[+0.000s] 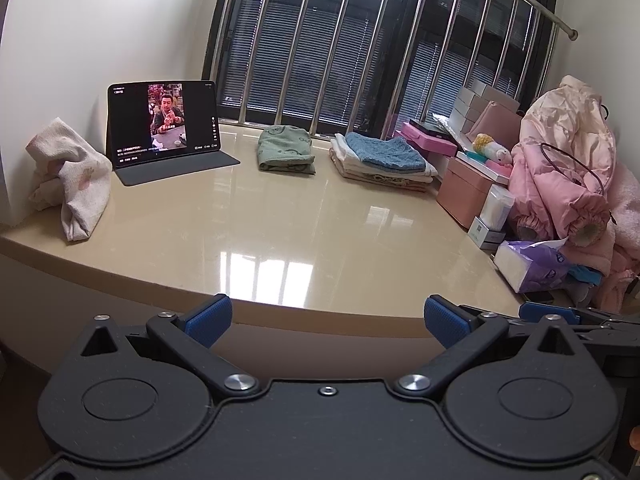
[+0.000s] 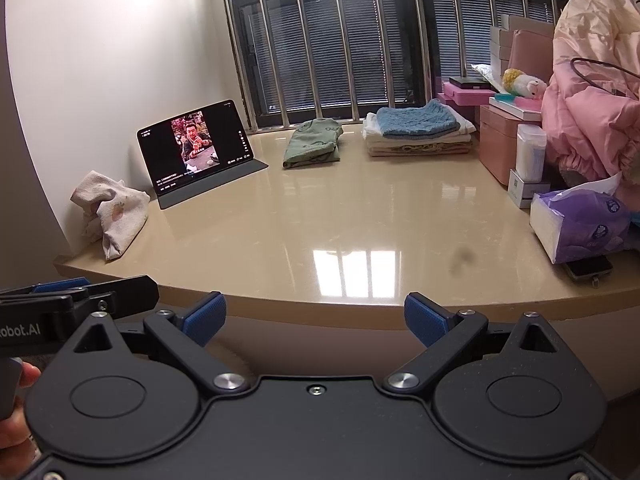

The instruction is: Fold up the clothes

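A crumpled cream garment with pink print (image 1: pixel 70 178) (image 2: pixel 110 210) lies at the left end of the glossy beige sill (image 1: pixel 300 232) (image 2: pixel 340 232). A folded green garment (image 1: pixel 285 150) (image 2: pixel 314 142) rests near the window. Beside it stands a stack of folded clothes topped by a blue knit (image 1: pixel 384 156) (image 2: pixel 418 128). My left gripper (image 1: pixel 327 320) hangs open before the sill's front edge, nothing between its blue pads. My right gripper (image 2: pixel 315 318) is open too and empty, close beside the left one.
A tablet (image 1: pixel 164 120) (image 2: pixel 196 144) plays video at the back left. Pink boxes (image 1: pixel 464 192) (image 2: pixel 502 140), a pink padded coat (image 1: pixel 568 172) (image 2: pixel 592 100), a purple tissue pack (image 1: pixel 528 264) (image 2: pixel 580 224) and a phone (image 2: pixel 588 268) crowd the right. Window bars (image 1: pixel 340 40) stand behind.
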`<state>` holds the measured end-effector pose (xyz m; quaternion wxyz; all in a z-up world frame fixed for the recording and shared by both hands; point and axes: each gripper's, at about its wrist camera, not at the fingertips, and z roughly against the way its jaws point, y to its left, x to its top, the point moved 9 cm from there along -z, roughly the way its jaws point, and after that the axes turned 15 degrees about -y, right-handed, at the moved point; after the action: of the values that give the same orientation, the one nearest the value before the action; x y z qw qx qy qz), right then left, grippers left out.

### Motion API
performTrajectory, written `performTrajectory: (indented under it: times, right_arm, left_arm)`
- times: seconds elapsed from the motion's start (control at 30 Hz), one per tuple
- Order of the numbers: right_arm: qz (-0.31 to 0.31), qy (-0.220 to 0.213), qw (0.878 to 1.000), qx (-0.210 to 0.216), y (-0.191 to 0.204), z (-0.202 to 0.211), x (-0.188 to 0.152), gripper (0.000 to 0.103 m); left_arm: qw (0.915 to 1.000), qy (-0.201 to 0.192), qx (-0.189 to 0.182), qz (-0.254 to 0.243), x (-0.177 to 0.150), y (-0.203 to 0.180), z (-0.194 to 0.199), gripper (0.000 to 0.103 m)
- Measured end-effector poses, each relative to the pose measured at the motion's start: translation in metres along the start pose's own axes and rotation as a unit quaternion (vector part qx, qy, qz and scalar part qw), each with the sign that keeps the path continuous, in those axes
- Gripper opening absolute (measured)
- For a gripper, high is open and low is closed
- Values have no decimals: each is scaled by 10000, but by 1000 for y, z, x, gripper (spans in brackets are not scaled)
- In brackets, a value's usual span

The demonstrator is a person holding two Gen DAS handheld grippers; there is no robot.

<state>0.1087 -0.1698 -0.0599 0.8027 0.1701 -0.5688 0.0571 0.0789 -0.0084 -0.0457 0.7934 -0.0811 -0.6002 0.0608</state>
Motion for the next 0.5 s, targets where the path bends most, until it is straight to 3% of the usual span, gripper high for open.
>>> performTrajectory:
  times: [0.5]
  right_arm:
    - [-30, 50, 10000, -10, 1, -1, -2, 98]
  left_arm:
    - [10000, -7, 26, 8, -2, 1, 2, 103]
